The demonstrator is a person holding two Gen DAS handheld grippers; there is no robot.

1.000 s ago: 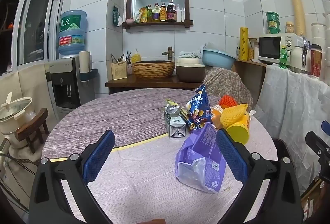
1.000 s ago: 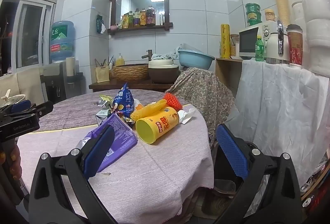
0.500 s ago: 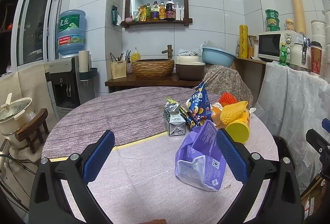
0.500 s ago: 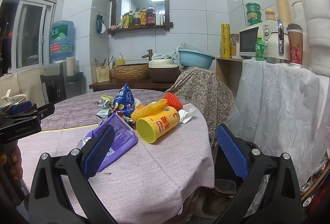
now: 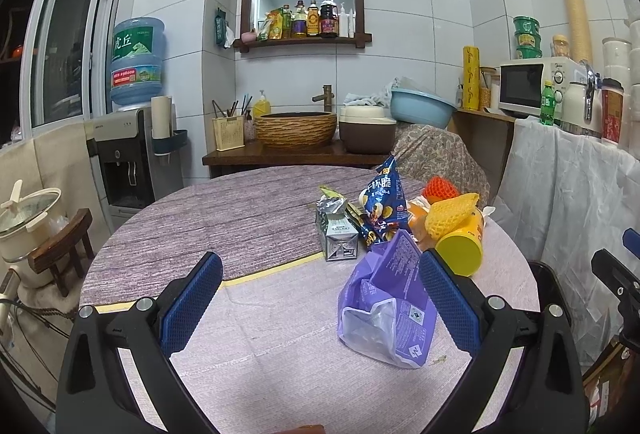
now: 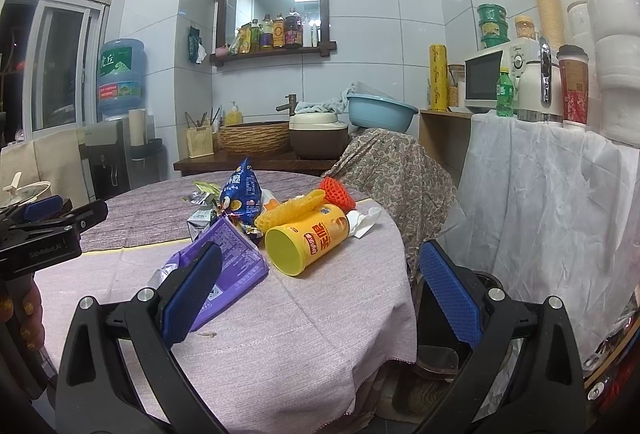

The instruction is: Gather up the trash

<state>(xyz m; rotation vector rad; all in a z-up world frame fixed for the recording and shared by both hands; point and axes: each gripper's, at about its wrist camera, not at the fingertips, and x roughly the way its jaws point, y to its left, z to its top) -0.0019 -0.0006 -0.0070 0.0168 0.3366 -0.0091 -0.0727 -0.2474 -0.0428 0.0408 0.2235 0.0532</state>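
Trash (image 5: 400,230) heaped on round table (image 5: 240,210) — purple bag (image 5: 390,306) nearest.

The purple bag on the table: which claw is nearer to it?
Left. The left claw has the purple bag just ahead, toward its right finger; the right claw sits farther off, right of it.

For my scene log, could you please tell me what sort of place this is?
Probably a home kitchen and dining corner: a microwave, a water dispenser, sauce bottles on a wall shelf, and a round table.
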